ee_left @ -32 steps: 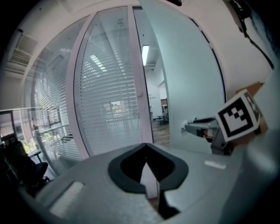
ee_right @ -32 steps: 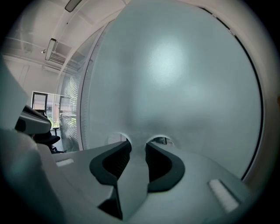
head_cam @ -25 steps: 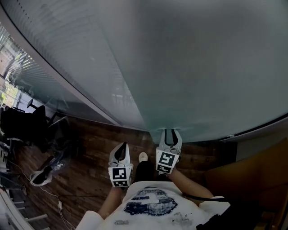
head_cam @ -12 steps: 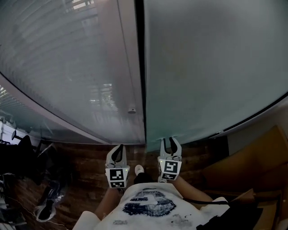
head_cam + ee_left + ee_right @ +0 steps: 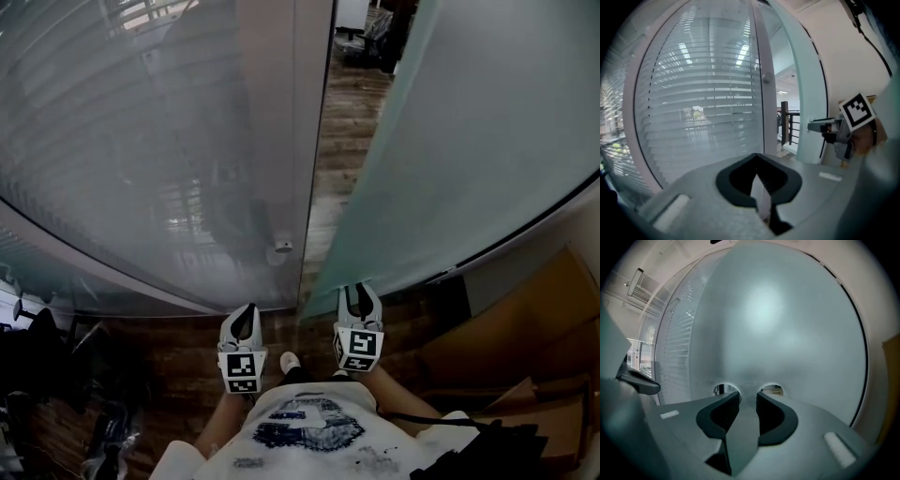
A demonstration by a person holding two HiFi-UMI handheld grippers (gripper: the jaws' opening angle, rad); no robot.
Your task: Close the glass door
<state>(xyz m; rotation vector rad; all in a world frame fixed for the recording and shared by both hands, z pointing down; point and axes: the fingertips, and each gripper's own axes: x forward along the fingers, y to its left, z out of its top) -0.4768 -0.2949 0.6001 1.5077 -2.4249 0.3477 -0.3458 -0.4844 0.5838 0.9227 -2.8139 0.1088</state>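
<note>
Standing ajar, the door (image 5: 469, 141) is frosted glass and fills the right of the head view. Between its edge and the pale post (image 5: 305, 112) we see a wedge of wood floor (image 5: 342, 103) beyond. Left of the post is a fixed pane (image 5: 141, 141) with blinds behind it, and a small round fitting (image 5: 279, 248) sits low on the post. Our right claw (image 5: 358, 291) points at the low part of the door, near its free edge. In the right gripper view its jaws stand partly apart with their tips at 2 round holes (image 5: 725, 389) in the glass. The strip of glass between the holes fills the gap between the jaws, so the claw looks clamped on that strip. Our left claw (image 5: 247, 309) hangs beside it, facing the pane and apart from the door. Its jaws are together with nothing between them. Below the claws we see 1 shoe (image 5: 290, 360) on the floor.
</note>
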